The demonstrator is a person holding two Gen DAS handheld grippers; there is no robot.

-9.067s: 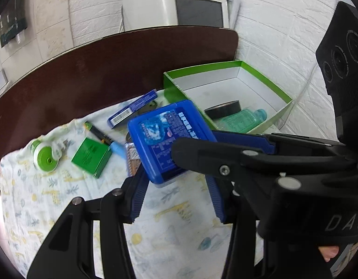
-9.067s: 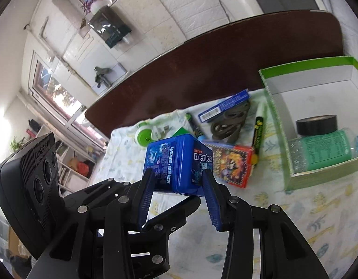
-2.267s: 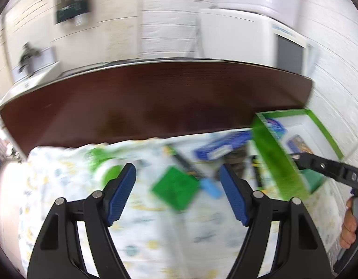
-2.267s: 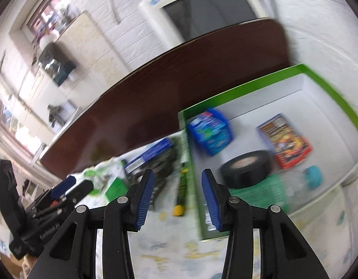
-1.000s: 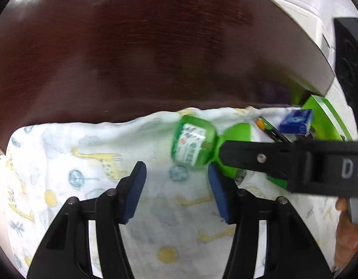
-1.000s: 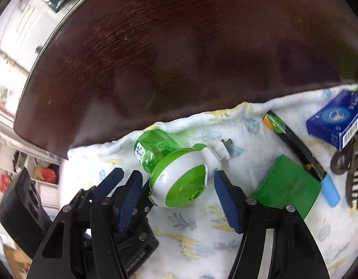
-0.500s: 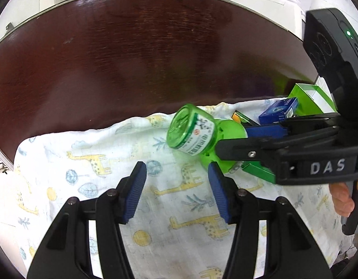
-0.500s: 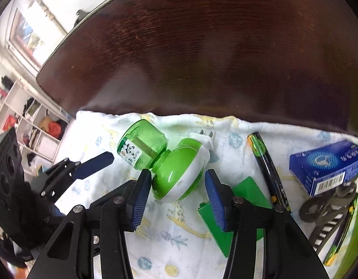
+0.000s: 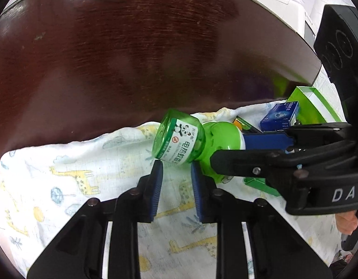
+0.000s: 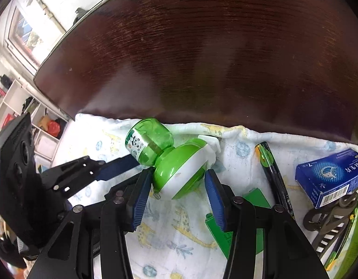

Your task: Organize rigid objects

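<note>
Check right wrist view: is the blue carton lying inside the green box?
No, the blue carton lies on the printed cloth, outside the green box.

One green mosquito-repellent bottle (image 10: 151, 144) with its green-and-white plug-in heater (image 10: 182, 172). One blue carton (image 10: 330, 176). One dark pen (image 10: 272, 174). One flat green box (image 10: 255, 200). One green-rimmed tray (image 9: 306, 97). One giraffe-print cloth (image 10: 179, 232). One black clip-like piece (image 10: 327, 218). Two grippers: left gripper (image 9: 176, 165), right gripper (image 10: 179, 180).
</note>
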